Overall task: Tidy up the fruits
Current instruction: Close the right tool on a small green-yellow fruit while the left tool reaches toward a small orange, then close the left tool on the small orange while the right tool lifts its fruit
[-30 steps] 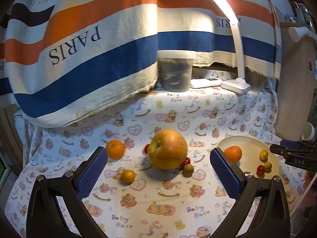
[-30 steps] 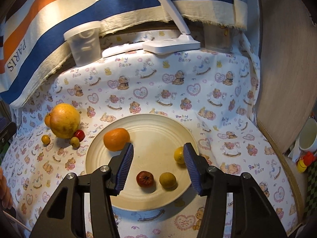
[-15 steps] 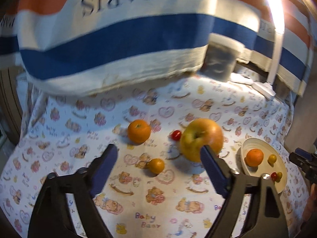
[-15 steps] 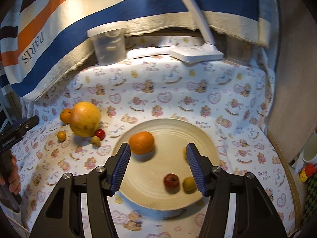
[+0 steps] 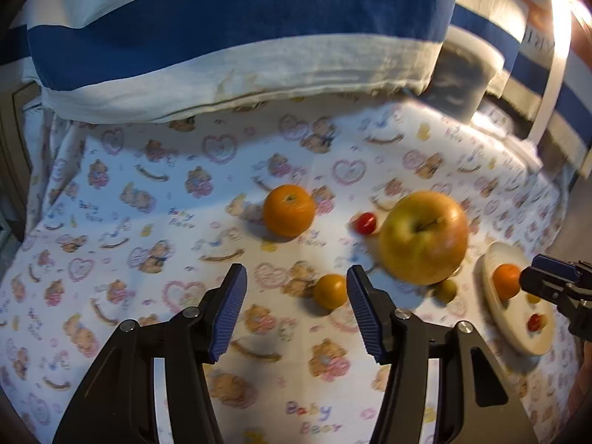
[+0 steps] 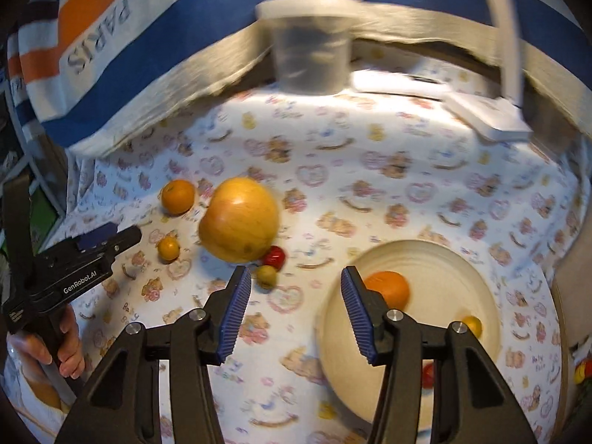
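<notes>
1. Left wrist view: we see a table covered by a white cloth [image 5: 155, 199] printed with bears and hearts, and a blue-and-white striped towel [image 5: 236, 37] draped behind it.
2. A lidded plastic tub [image 6: 310, 44] and a white lamp base [image 6: 492, 118] stand at the back.
3. Our left gripper [image 5: 296, 292] is spread apart, holding nothing, with a small orange-yellow fruit [image 5: 330, 291] just beside its right finger.
4. On the cloth lie a mandarin [image 5: 289, 210], a red cherry tomato [image 5: 365, 222] and a large yellow-red apple [image 5: 424, 236].
5. Our right gripper [image 6: 294, 296] is also spread and empty, near a cream plate [image 6: 481, 296] holding an orange [image 6: 388, 288] and small fruits.
</notes>
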